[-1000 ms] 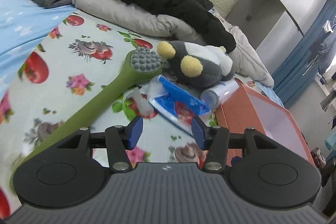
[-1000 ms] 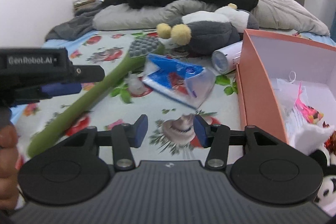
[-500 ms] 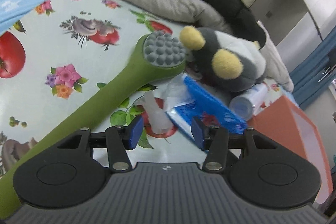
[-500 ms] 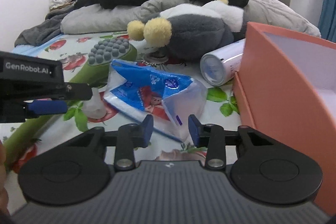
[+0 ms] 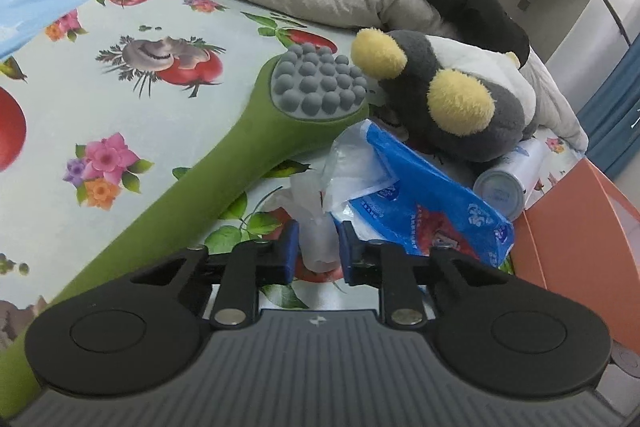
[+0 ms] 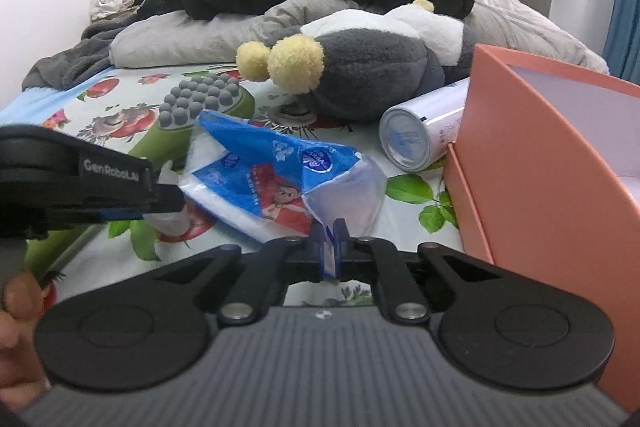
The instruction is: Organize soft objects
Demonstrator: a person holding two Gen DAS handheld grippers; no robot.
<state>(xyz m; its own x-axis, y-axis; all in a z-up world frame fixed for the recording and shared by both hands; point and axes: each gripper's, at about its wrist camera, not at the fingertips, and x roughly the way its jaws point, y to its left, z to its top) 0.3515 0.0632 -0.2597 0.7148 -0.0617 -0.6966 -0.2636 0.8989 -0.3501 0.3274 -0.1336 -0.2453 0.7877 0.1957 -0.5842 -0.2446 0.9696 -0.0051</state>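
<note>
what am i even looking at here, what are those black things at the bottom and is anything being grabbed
No robot here: a person holds a pair of black handheld tongs in each hand, each with a camera looking along its fingers. On a flower-printed bedsheet lie a green long-handled massage brush, a grey plush toy and a white can, beside an orange box. The left tongs have just been closing and pinch a clear crumpled wrapper. The right tongs pinch the blue plastic tissue pack.

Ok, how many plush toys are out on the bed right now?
1. The grey plush toy with yellow pom-poms lies against the grey pillow, behind the blue bag. Others may be hidden inside the orange box.
</note>
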